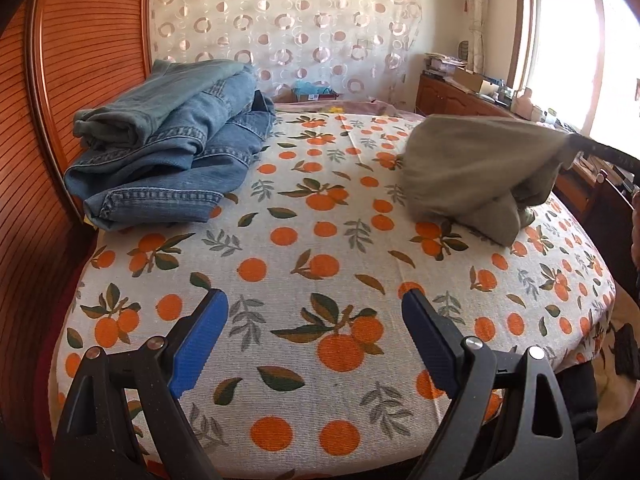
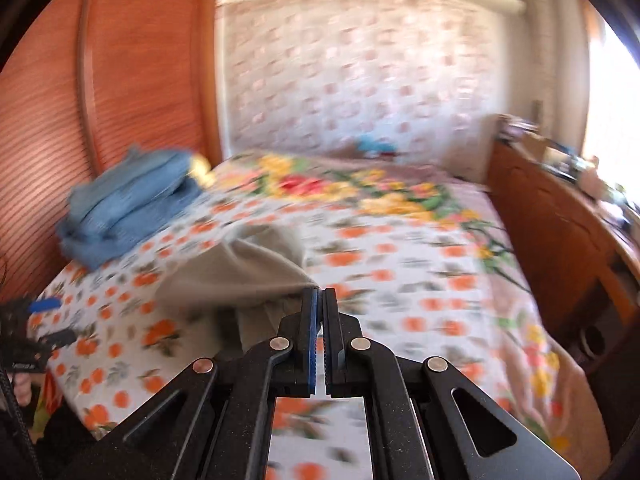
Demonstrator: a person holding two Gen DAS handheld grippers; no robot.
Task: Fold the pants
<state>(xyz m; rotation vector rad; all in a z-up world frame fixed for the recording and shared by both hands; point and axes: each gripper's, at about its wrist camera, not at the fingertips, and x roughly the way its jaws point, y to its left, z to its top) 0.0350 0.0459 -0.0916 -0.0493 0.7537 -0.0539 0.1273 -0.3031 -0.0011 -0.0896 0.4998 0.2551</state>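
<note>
A bed (image 1: 320, 240) covered by a white bedspread printed with oranges and leaves fills most of both views, with a ribbed wooden headboard (image 1: 80, 80) along its left side. In the right wrist view the print gives way farther back to a pink blanket with yellow and red flowers (image 2: 360, 192); the left wrist view shows only a thin strip of it.

The khaki pants (image 1: 472, 168) sit on the right part of the bed, well apart from a heap of blue jeans (image 1: 168, 144) lying against the headboard. The pants are plain grey-green cloth, drawn up into a tent shape from one corner, with the lower folds bunched and resting on the bedspread.

The right gripper (image 2: 319, 296) has its jaws pressed together on an edge of the pants, blue pads nearly touching with cloth between them. In the left wrist view it appears only as a dark tip at the lifted corner.

The left gripper (image 1: 314, 304) hovers over bare bedspread near the bed's front edge, its blue-padded fingers (image 1: 200, 344) spread wide and holding nothing.

The left wrist view is sharp and shows the jeans' seams and stitching; the right wrist view is motion-blurred, so such detail is lost. A wooden cabinet (image 2: 560, 220) cluttered on top runs along the right wall under a bright window (image 1: 568, 32).
</note>
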